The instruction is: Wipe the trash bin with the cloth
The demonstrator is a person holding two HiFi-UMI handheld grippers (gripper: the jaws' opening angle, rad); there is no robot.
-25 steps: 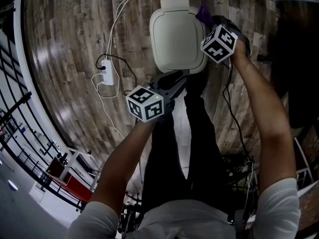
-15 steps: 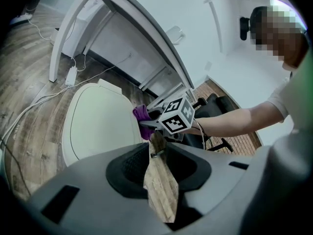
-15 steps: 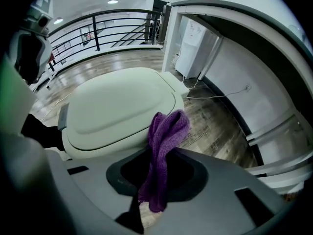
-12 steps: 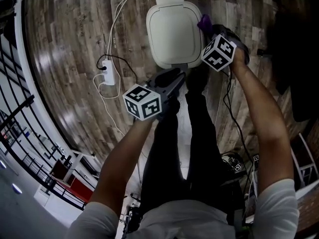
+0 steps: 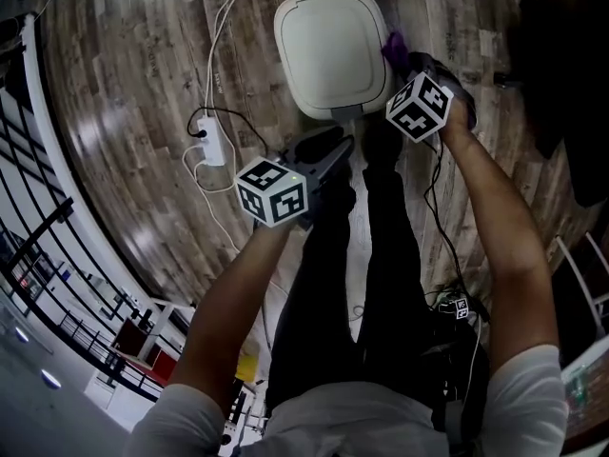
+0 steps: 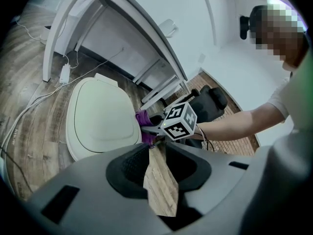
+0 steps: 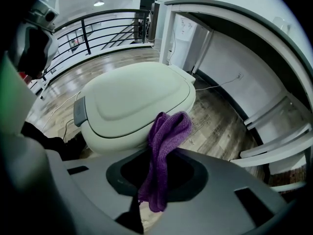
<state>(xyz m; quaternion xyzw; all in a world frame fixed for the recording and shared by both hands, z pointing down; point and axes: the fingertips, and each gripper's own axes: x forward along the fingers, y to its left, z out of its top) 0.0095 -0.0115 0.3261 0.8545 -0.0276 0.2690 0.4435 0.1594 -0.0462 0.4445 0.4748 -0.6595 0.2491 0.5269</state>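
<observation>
Smooth matt plastic bin [image 5: 328, 50], knitted cloth [image 7: 167, 129]

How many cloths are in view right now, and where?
1. The purple cloth is pinched in the right gripper, by the right edge of the trash bin in the head view. The left gripper is open and holds none. Others could lie out of frame.

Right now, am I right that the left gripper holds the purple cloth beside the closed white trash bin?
Not quite: the right gripper holds the purple cloth beside the closed white trash bin, as the right gripper view shows.
</observation>
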